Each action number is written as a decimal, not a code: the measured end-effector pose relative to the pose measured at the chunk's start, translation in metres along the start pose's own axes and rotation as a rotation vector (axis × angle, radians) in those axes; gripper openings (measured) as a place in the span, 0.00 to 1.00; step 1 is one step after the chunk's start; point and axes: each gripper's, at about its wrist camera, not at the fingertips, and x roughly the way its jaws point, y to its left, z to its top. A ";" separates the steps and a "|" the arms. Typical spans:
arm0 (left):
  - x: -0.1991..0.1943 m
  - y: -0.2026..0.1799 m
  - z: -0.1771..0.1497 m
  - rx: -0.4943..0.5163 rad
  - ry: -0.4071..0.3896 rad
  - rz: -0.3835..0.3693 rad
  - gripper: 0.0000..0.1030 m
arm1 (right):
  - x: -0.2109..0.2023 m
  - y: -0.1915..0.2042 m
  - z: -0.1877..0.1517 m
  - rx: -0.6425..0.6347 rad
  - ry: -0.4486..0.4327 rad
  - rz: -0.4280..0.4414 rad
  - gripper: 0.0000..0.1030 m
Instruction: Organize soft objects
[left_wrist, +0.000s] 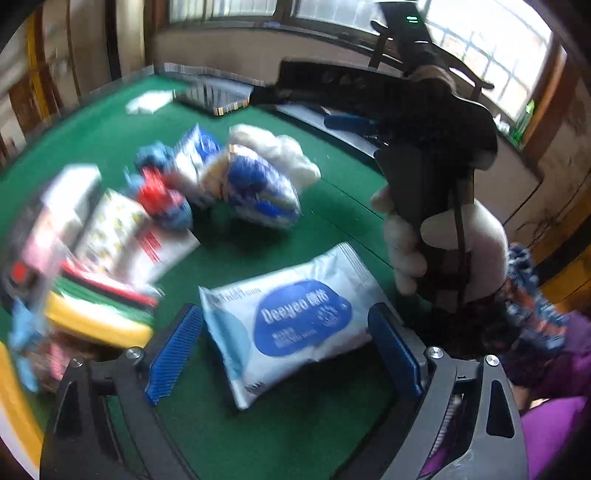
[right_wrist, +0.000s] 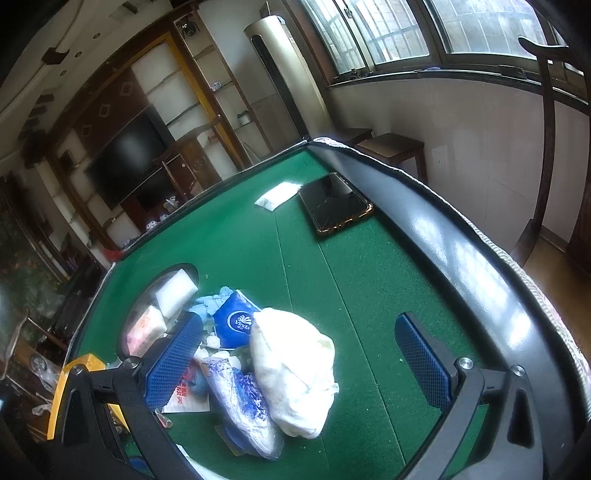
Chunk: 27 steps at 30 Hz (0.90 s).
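Left gripper (left_wrist: 284, 345): jaws spread wide, blue pads either side of the wet-wipes pack (left_wrist: 291, 321); no contact can be confirmed.
Wet-wipes pack: white with a blue label, lying flat on the green counter (left_wrist: 332, 192), between the left gripper's fingers.
Right gripper (right_wrist: 297, 363): jaws wide apart, holding nothing, above the pile of soft goods.
White cloth bundle (right_wrist: 295, 373): on the counter between the right gripper's fingers, resting against the blue-and-white packet (right_wrist: 243, 402).
Blue tissue pack (right_wrist: 234, 323): just behind the cloth bundle, toward the far edge.
White sponge block (right_wrist: 175, 293): near the counter's left edge, inside a round recess.
Phone (right_wrist: 334, 203): dark, near the far right corner, with a small white packet (right_wrist: 277, 195) beside it.
Right hand (left_wrist: 443, 243): white-gloved, gripping the right gripper's handle.
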 end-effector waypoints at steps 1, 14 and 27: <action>0.001 -0.008 0.002 0.040 -0.013 0.032 0.89 | 0.000 0.000 0.000 0.003 -0.002 -0.002 0.99; 0.065 -0.018 0.020 0.270 0.125 0.036 0.91 | 0.004 -0.032 0.003 0.131 0.029 -0.014 0.99; 0.038 -0.017 -0.022 0.194 0.209 -0.134 0.91 | 0.011 -0.034 0.002 0.145 0.077 0.017 0.99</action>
